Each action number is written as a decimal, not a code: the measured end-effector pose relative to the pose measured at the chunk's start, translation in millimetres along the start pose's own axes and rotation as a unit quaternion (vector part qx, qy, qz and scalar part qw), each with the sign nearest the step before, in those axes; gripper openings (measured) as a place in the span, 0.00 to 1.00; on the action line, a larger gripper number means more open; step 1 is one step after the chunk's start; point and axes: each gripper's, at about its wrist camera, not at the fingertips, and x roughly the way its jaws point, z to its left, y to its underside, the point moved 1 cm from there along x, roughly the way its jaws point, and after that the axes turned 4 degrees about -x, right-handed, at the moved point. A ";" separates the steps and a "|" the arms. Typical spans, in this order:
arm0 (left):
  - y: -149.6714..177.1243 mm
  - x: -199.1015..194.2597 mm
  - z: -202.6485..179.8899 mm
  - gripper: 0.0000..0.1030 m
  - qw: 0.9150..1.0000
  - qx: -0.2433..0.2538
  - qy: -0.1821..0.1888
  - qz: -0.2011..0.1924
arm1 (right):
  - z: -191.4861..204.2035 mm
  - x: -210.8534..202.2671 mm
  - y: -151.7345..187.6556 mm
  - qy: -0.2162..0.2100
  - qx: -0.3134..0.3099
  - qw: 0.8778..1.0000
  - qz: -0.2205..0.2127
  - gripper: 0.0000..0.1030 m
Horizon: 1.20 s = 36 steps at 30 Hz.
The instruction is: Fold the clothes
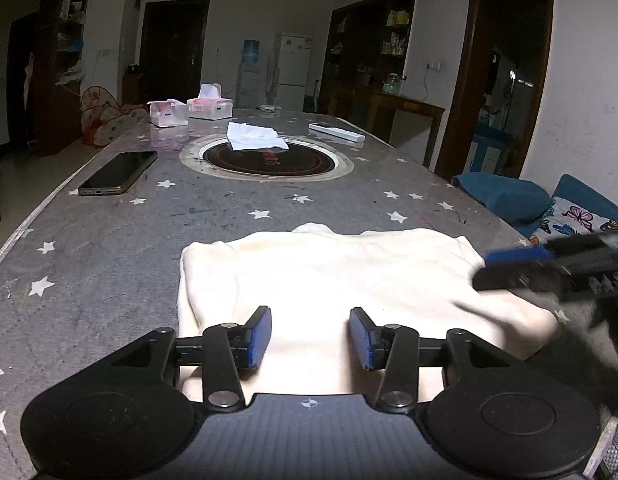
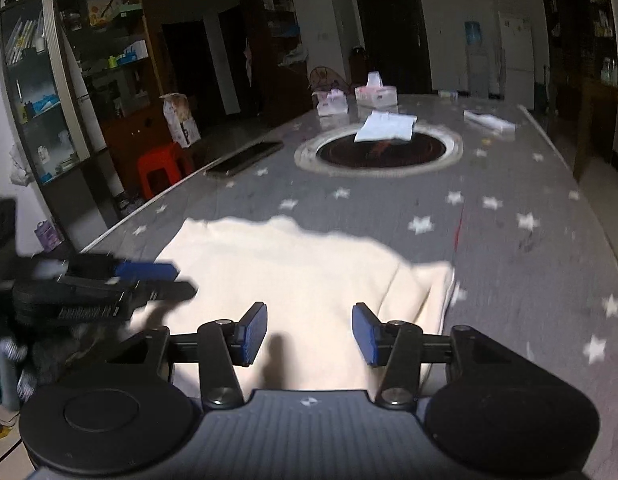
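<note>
A cream garment (image 1: 321, 280) lies folded on the grey star-patterned table (image 1: 109, 248), near its front edge; it also shows in the right wrist view (image 2: 293, 280). My left gripper (image 1: 311, 338) is open and empty, hovering over the garment's near part. My right gripper (image 2: 309, 334) is open and empty, also over the garment's near part. The right gripper shows blurred at the garment's right edge in the left wrist view (image 1: 557, 264). The left gripper shows blurred at the garment's left edge in the right wrist view (image 2: 109, 284).
A phone (image 1: 117, 172) lies at the table's left edge. A round inset hotplate (image 1: 267, 160) with a white cloth (image 1: 255, 136) on it sits mid-table. Two tissue boxes (image 1: 189, 110) and a white remote (image 1: 337, 132) lie at the far end. A blue sofa (image 1: 549, 204) stands right.
</note>
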 end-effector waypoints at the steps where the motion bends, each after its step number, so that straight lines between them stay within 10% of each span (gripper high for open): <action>1: 0.2 0.2 -0.1 0.49 1.000 0.000 0.001 -0.001 | -2.8 6.3 -3.2 -0.001 0.003 1.000 0.002 0.46; 11: 2.1 -1.0 1.5 0.53 1.000 -0.004 0.013 -0.002 | -25.0 34.0 -10.4 0.057 0.007 0.998 0.024 0.41; 36: -41.0 21.9 26.4 0.54 1.000 -0.021 0.003 0.005 | -10.5 58.3 -30.2 0.024 0.004 1.000 0.020 0.43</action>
